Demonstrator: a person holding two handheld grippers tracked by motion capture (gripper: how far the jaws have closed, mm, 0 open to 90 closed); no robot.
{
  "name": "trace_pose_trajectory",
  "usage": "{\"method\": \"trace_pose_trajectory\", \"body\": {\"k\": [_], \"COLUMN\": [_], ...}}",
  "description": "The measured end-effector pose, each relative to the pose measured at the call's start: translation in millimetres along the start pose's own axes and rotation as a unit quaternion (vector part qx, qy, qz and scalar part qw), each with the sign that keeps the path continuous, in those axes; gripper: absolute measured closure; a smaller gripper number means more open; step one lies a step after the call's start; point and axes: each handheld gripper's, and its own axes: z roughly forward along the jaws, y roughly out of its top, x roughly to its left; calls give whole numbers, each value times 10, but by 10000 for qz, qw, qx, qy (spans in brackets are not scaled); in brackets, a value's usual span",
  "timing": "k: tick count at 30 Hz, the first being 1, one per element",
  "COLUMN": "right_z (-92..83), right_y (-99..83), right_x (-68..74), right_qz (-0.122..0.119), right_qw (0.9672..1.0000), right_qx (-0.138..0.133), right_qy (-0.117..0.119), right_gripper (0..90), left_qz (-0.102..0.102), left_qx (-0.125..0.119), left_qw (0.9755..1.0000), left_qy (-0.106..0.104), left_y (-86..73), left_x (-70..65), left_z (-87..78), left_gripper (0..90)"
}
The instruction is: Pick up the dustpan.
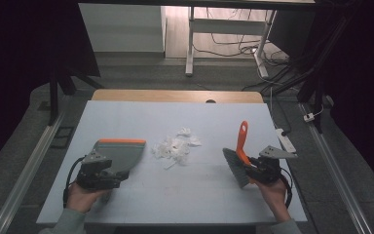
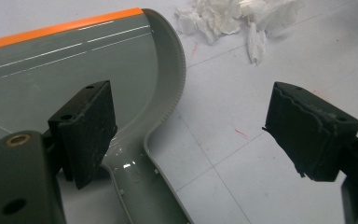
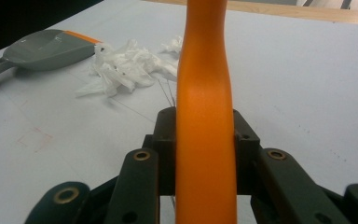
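Brush [image 1: 242, 146] clamped in right tool [image 1: 253, 168]

Left gripper [image 1: 108, 171] low at table's left, jaws wide apart, right gripper [image 1: 254, 168] clamped tight, both hand-held

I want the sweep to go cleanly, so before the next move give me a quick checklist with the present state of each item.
1. Brush gripped: the right gripper has its jaws closed on the orange handle of the brush. Ok.
2. Dustpan gripped: the left gripper stands open, one pad over the handle of the dustpan, the other apart over the table. Not ok.
3. Dustpan's orange lip turned toward the paper scraps: it points to the far side; the scraps lie beside the pan. Not ok.
4. Scraps gathered in one pile between pan and brush: ok.
5. Bristles on the table: cannot tell.
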Motion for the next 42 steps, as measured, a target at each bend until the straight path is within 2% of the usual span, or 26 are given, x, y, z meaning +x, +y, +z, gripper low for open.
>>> {"method": "trace_pose_trajectory", "body": {"k": [12, 17, 20, 24, 33, 42], "right_z": [-9, -14, -10, -11, -16, -17], "right_y": [0, -2, 0, -4, -17, -30], "right_x": [23, 31, 36, 29, 42, -1], "right_qz": [-71, -85, -120, -94, -63, -15], "right_qw": [10000, 10000, 9999, 10000, 10000, 10000], "right_qx": [-8, -20, 1, -11, -41, -56], "right_qy": [-1, -11, -21, -2, -6, 8], "right_gripper": [696, 696, 696, 696, 696, 696], "left_qz": [54, 121, 217, 203, 247, 77], "left_qx": [-23, -112, -73, -71, -193, -134], "left_qw": [10000, 9999, 9997, 9998, 9995, 9998], "left_qy": [1, -9, 28, 40, 36, 157], "left_y": [12, 36, 39, 51, 129, 221], "left_x": [-2, -32, -46, -47, -103, -112], "left_z": [29, -8, 1, 2, -129, -150], "left_gripper": [174, 177, 186, 189, 188, 181]}}
